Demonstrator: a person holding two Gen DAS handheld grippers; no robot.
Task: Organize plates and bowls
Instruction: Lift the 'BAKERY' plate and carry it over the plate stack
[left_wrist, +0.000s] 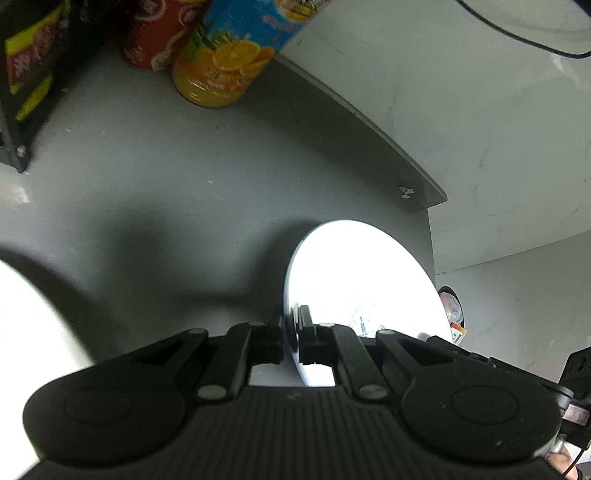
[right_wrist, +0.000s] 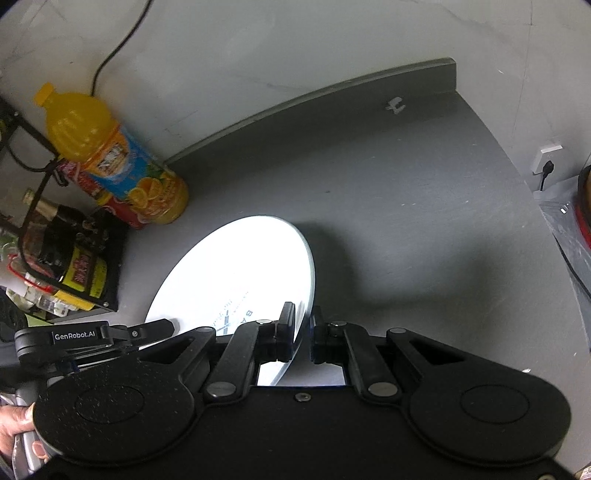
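A white plate (left_wrist: 354, 280) stands on edge above the grey table (left_wrist: 166, 192). My left gripper (left_wrist: 292, 332) is shut on the plate's rim. In the right wrist view the same white plate (right_wrist: 236, 273) is tilted, and my right gripper (right_wrist: 303, 332) has its jaws on either side of the rim, shut on it. The left gripper (right_wrist: 110, 334) shows at the plate's left edge. Another white, overexposed dish (left_wrist: 33, 325) fills the left edge of the left wrist view; what kind it is cannot be told.
An orange juice bottle (right_wrist: 114, 162) and a red can (left_wrist: 159, 33) stand near the back wall. A black wire rack (right_wrist: 70, 258) holds bottles at the left. The table's raised back edge (right_wrist: 314, 96) runs behind. A wall socket (right_wrist: 546, 162) and red-rimmed container (right_wrist: 583, 221) sit at the right.
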